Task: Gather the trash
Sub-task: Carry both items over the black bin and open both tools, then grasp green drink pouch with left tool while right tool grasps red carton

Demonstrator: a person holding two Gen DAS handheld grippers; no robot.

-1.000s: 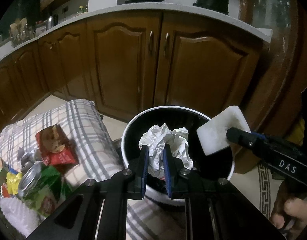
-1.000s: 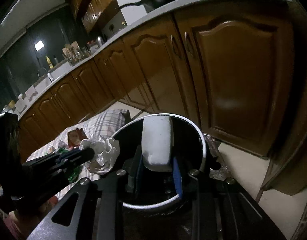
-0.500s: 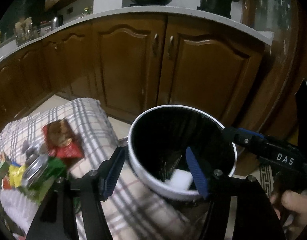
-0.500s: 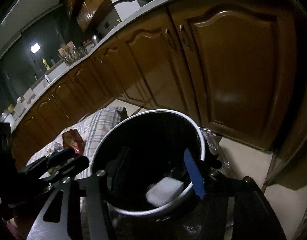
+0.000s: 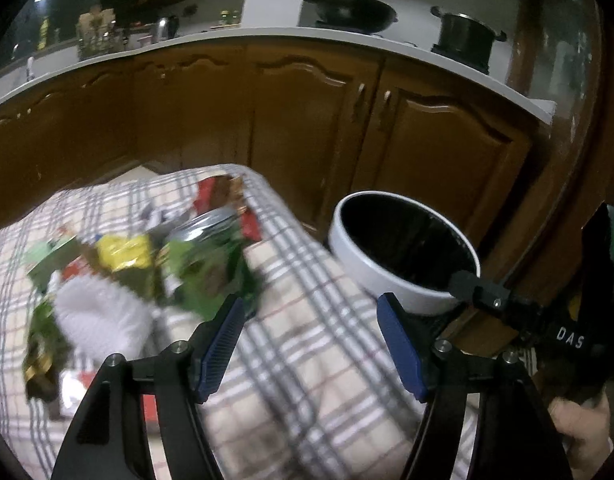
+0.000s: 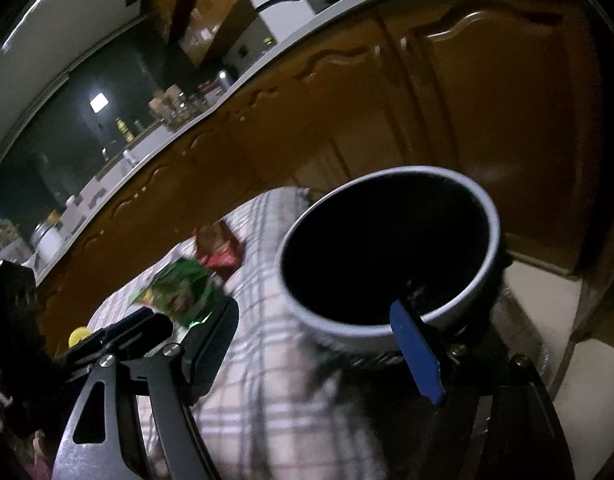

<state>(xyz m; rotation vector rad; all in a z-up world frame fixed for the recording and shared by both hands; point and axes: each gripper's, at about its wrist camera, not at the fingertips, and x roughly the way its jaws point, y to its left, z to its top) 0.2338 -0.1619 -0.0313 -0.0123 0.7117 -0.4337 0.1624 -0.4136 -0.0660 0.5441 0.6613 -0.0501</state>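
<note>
A white-rimmed bin (image 5: 371, 256) with a dark inside stands beside a plaid-covered table (image 5: 307, 360); it also shows in the right wrist view (image 6: 339, 324). My left gripper (image 5: 311, 344) is open and empty above the cloth, left of the bin. My right gripper (image 6: 319, 340) is open and empty at the bin's near rim; its body shows in the left wrist view (image 5: 507, 304). A trash pile lies on the cloth: a green packet (image 5: 211, 276), a metal can (image 5: 203, 224), a red wrapper (image 5: 223, 196), a yellow wrapper (image 5: 119, 252), white crumpled paper (image 5: 99, 320).
Brown kitchen cabinets (image 5: 427, 152) run behind the table and bin. A wok (image 5: 347, 8) and a black pot (image 5: 463, 36) sit on the white counter above. The green packet (image 6: 179, 292) and red wrapper (image 6: 219, 248) show in the right wrist view. Tiled floor lies right of the bin (image 6: 547, 312).
Both grippers opened and dropped the crumpled paper and the white block into the bin. Both then swung left, away from the bin, toward the trash pile.
</note>
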